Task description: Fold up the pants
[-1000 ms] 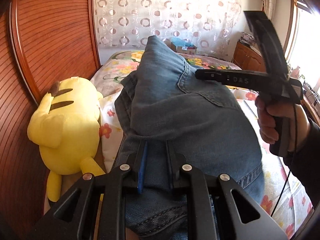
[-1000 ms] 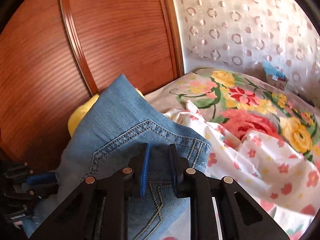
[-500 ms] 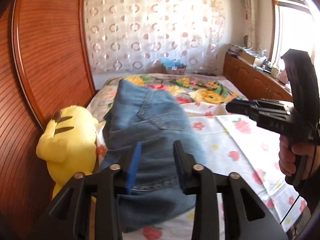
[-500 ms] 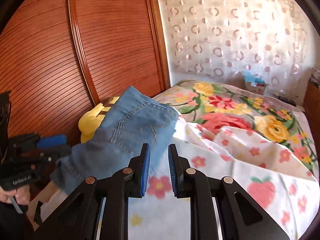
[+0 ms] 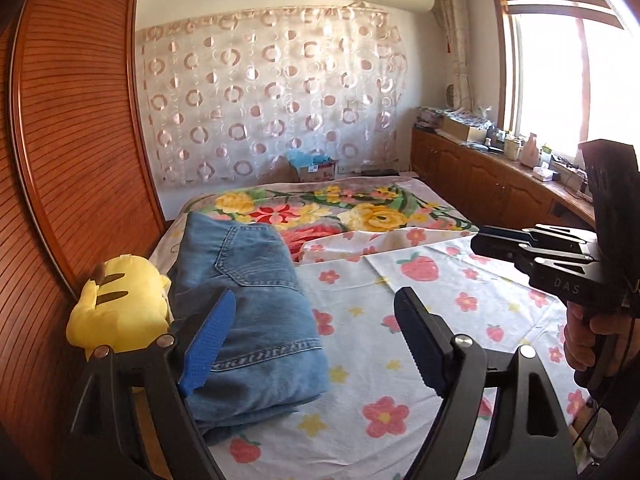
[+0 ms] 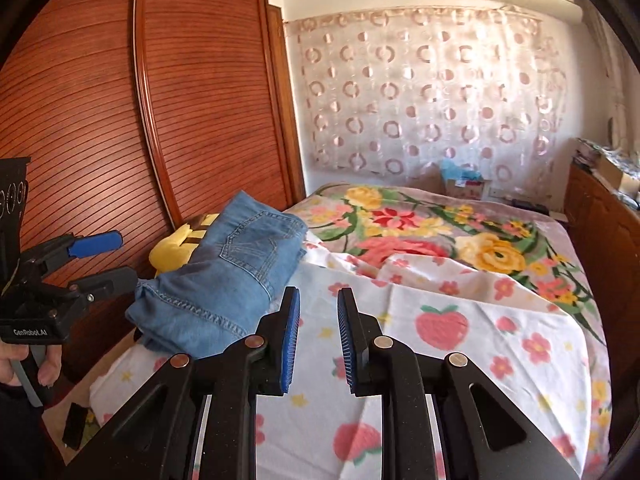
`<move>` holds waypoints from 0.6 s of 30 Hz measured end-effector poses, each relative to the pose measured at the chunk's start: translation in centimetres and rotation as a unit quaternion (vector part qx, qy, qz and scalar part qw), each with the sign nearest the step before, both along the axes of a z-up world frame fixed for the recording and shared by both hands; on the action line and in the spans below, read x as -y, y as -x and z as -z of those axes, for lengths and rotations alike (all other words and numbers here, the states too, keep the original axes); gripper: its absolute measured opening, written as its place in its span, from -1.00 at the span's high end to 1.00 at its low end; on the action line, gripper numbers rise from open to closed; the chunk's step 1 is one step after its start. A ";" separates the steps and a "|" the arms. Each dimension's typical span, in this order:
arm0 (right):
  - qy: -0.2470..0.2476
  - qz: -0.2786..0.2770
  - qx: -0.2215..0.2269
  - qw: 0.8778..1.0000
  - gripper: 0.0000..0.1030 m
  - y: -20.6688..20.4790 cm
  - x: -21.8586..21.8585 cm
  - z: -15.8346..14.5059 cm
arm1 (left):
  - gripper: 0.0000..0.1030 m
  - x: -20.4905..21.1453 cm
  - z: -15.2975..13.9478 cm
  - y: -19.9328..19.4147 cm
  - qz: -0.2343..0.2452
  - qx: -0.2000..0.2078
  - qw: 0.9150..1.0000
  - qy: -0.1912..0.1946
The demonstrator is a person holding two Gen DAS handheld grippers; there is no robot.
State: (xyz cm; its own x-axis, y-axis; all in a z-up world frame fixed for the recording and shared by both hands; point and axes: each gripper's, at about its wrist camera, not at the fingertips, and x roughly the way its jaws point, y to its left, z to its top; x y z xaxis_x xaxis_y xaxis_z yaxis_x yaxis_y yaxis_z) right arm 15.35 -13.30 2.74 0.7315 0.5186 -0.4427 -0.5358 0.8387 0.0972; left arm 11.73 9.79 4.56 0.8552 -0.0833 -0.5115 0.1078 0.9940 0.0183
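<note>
The blue denim pants (image 5: 248,304) lie folded in a thick stack on the left side of the bed, back pocket up. They also show in the right wrist view (image 6: 228,276). My left gripper (image 5: 316,324) is wide open and empty, raised above and in front of the stack. In the right wrist view it shows at the far left (image 6: 100,260), open. My right gripper (image 6: 318,320) is open a little and empty, above the sheet to the right of the pants. In the left wrist view it shows at the right edge (image 5: 504,240).
A yellow plush toy (image 5: 120,308) lies against the pants on their left, by the wooden wardrobe doors (image 5: 72,160). The bed has a strawberry-print sheet (image 5: 440,288) over a floral blanket (image 5: 340,208). A wooden cabinet (image 5: 500,184) with clutter runs along the right wall.
Both grippers let go of the pants, which now rest folded on the bed. Both grippers pulled back and up; the left opened wide, the right only slightly.
</note>
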 end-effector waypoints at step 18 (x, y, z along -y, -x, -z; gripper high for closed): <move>-0.010 0.102 0.071 0.992 -0.02 12.9 5.5 -2.7 | -0.83 6.6 -3.8 5.8 -0.010 0.080 0.997 0.001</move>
